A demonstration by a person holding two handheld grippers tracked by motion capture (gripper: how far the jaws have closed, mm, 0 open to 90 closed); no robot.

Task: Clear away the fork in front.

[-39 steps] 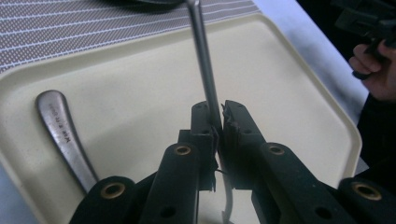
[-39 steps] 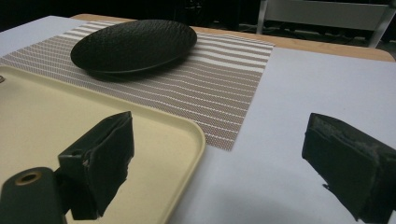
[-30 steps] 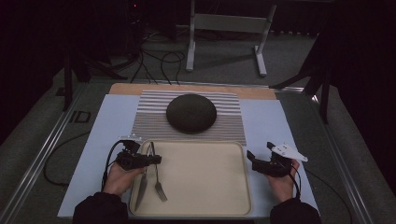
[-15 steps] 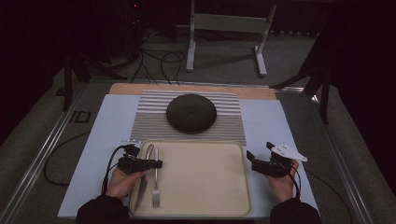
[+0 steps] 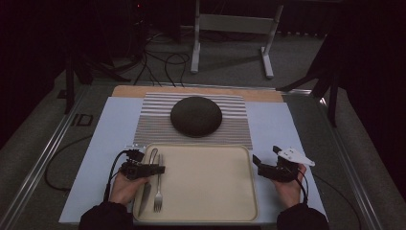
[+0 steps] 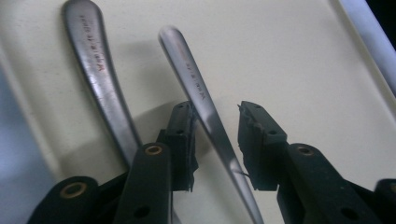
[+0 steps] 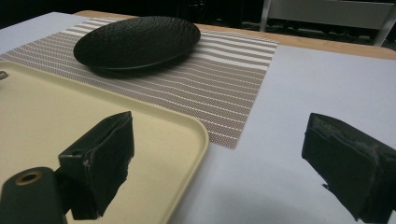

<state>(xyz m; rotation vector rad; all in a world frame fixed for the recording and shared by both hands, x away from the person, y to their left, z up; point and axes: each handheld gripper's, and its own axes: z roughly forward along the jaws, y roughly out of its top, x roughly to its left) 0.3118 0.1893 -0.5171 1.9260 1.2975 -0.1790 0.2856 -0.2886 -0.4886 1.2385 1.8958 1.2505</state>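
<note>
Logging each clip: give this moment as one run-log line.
left gripper: open, jaws astride fork handle | knife: beside fork, on tray | right gripper: open, idle

The left gripper (image 6: 215, 140) has its jaws parted around one metal handle (image 6: 205, 112) that runs toward eleven o'clock; a second handle (image 6: 100, 79) lies just beside it at nine o'clock; both rest on the cream tray (image 6: 289, 56).

You have two glossy metal handles, the fork (image 6: 205, 112) and the knife (image 6: 100, 79), on a smooth matt plastic tray (image 6: 289, 60); the placemat (image 7: 219, 88) looks woven, the dark plate (image 7: 140, 39) matt and textured.
</note>
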